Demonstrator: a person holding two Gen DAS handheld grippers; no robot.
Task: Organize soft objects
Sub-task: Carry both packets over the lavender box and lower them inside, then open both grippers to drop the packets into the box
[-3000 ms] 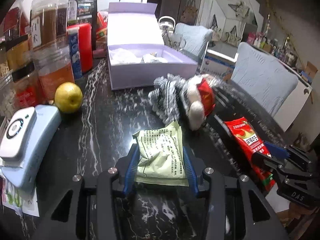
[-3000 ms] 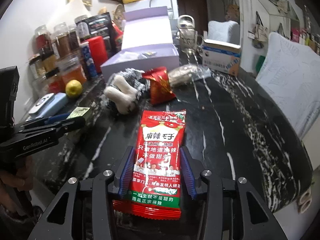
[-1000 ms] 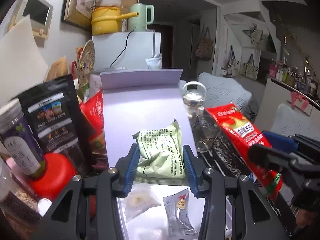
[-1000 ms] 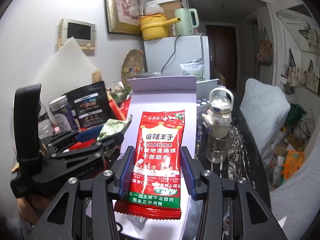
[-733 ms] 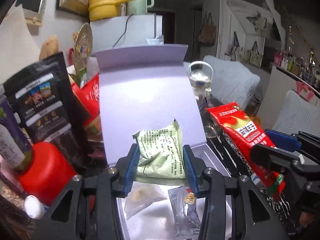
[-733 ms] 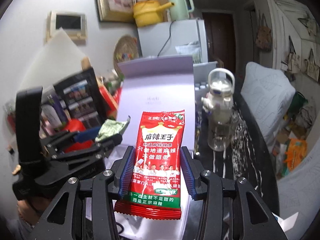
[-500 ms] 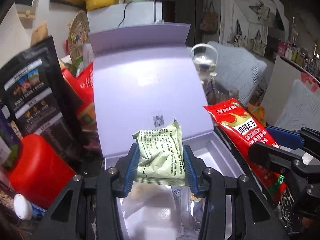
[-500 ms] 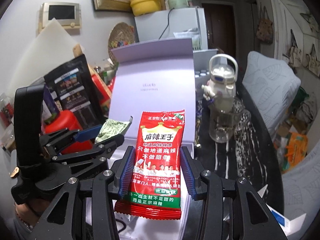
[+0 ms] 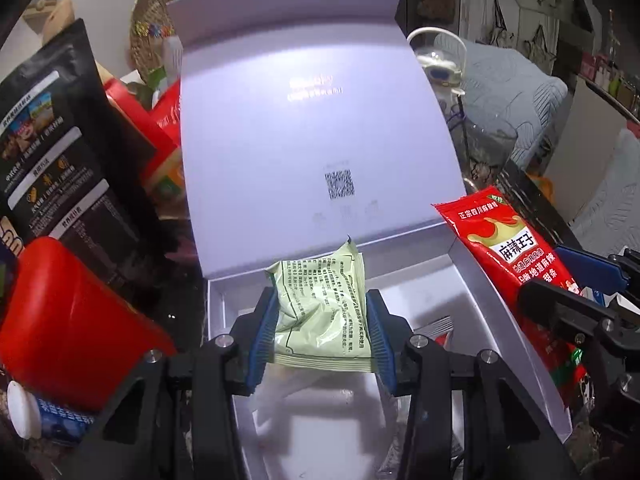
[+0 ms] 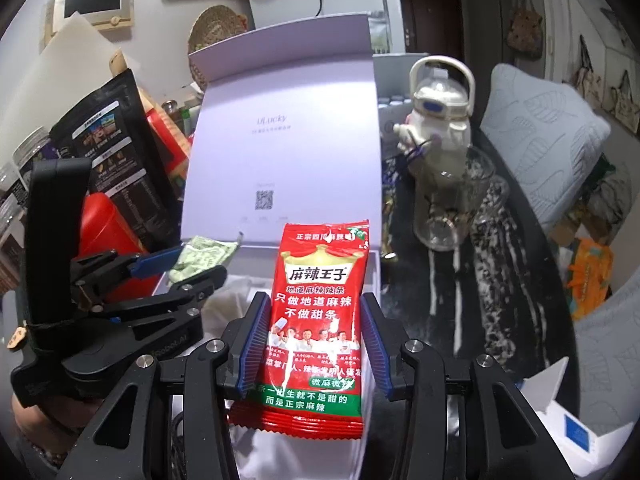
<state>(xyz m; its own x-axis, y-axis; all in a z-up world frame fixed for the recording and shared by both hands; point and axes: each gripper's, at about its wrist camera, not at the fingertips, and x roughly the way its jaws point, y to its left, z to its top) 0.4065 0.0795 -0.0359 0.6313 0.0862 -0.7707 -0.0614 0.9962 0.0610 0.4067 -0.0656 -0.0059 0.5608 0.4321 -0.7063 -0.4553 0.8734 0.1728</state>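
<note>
My left gripper (image 9: 320,320) is shut on a pale green snack packet (image 9: 324,312) and holds it over the open lavender box (image 9: 500,304), whose lid (image 9: 312,120) stands up behind. The right gripper (image 10: 314,340) is shut on a red snack packet (image 10: 316,304) above the same box (image 10: 374,264), at its right side. In the left wrist view the red packet (image 9: 508,256) and right gripper (image 9: 568,292) hang at the right. In the right wrist view the left gripper (image 10: 180,268) with the green packet (image 10: 200,258) is at the left. White paper and small sachets (image 9: 436,328) lie inside.
Left of the box stand a red canister (image 9: 68,320), a black pouch (image 9: 52,152) and a white-capped bottle (image 9: 28,408). To its right on the dark marble table (image 10: 492,272) are a glass cup (image 10: 456,208) and a white bottle with a handle (image 10: 436,116). A white carton (image 10: 576,432) sits at the near right.
Both grippers have sunk and tipped downward toward the box, still holding their packets. The box interior now fills the lower view and the lid looms closer.
</note>
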